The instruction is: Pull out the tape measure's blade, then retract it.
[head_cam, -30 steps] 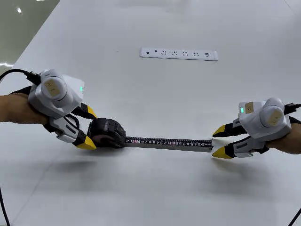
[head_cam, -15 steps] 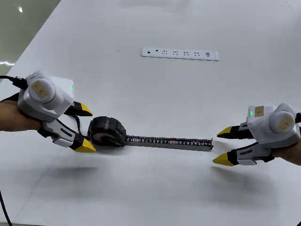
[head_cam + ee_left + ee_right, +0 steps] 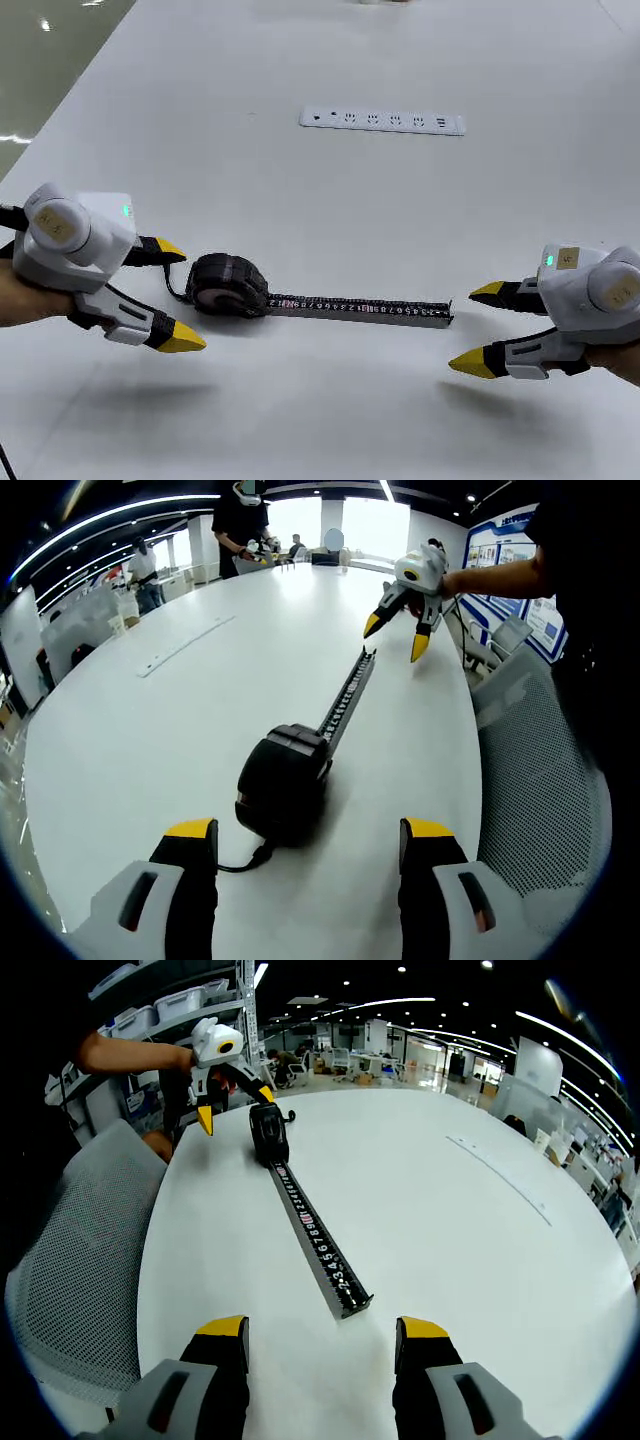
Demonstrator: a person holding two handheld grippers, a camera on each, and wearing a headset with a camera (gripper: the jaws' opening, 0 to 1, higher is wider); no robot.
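left gripper [image 3: 182, 295] nearest, low left: jaws spread wide, holding nothing, tips just beside tape measure case [image 3: 228, 283], not touching. right gripper [image 3: 474, 326] low right: jaws also spread, empty, tips near blade's end hook, apart from it. black case sits on white table [image 3: 330, 200], centred ahead of left jaws in left gripper view. blade [image 3: 360, 308] extended, lying flat from case toward right gripper. farther back: white power strip [image 3: 382, 120], well apart from tape.

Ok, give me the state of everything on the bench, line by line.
Tape measure case: resting on the table, ungripped.
Blade: pulled out, flat on the table.
Left gripper: open, holding nothing.
Right gripper: open, holding nothing.
Power strip: sockets empty.
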